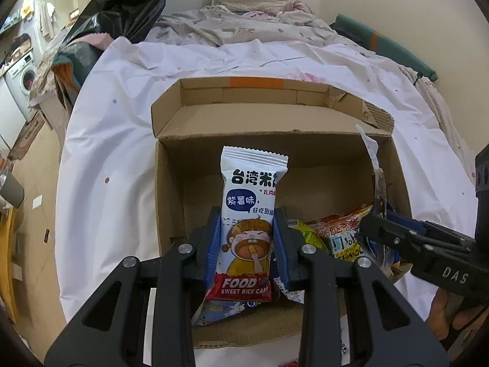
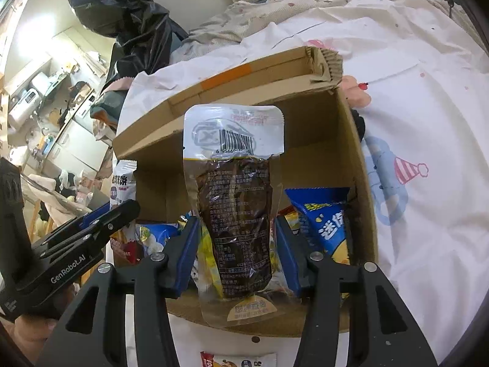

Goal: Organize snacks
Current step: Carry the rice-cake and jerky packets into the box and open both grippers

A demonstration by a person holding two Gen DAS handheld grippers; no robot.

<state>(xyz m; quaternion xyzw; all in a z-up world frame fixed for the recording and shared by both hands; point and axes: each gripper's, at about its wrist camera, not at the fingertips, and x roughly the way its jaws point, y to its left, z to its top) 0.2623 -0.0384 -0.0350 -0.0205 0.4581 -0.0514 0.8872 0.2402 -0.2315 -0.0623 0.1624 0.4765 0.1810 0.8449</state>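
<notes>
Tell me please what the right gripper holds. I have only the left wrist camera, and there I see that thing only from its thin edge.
Observer: The right gripper holds a clear pouch with a dark brown filling and a barcode near its top.
Operator: Is something in the box behind that gripper?
Observer: Yes, a blue bag stands in the box, beside its right wall.
Operator: Does any snack lie outside the box?
Observer: One small packet lies on the sheet, in front of the box's near edge.
</notes>
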